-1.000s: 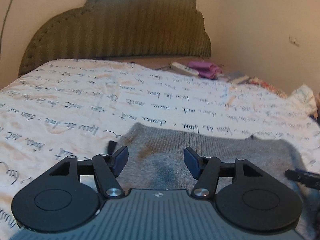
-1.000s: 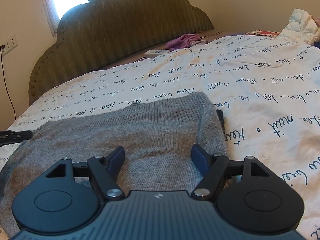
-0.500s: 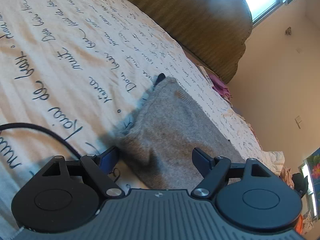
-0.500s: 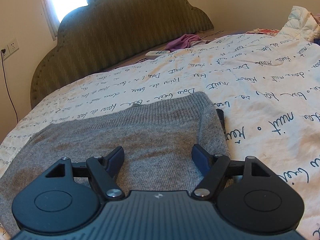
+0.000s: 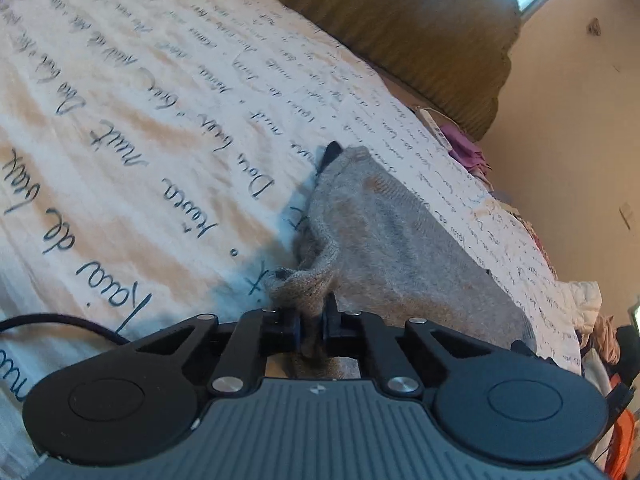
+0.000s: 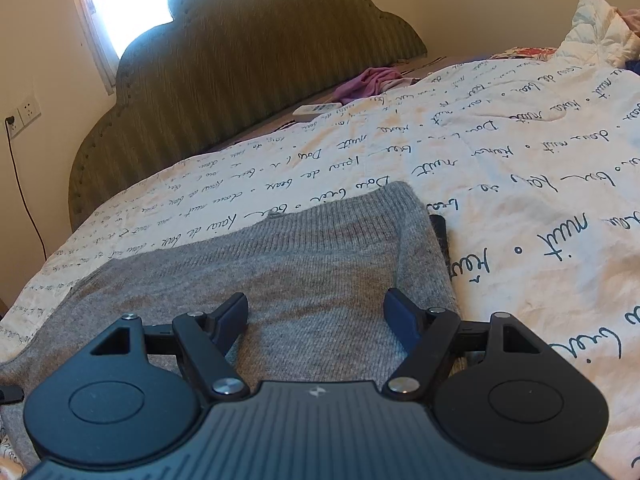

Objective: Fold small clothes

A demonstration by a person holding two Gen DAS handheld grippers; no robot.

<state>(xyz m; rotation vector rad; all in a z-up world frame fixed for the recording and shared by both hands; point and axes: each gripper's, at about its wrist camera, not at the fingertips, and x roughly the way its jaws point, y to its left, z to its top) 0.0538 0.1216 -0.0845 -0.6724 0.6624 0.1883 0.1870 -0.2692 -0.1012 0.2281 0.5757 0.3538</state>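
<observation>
A: Sweater [image 5: 400,240] status, left wrist view?
B: Grey knit, flat on the script-print bedspread [image 5: 140,140]. Left gripper [image 5: 311,326] is clamped on a bunched fold at the sweater's near edge; fabric pinched between the pads, puckered just ahead of them.
A: Right wrist view?
B: Sweater [image 6: 280,272] spread directly under and ahead of the right gripper [image 6: 316,316]. Jaws wide apart, nothing between them, pads above the knit. Green headboard [image 6: 248,60] behind.
</observation>
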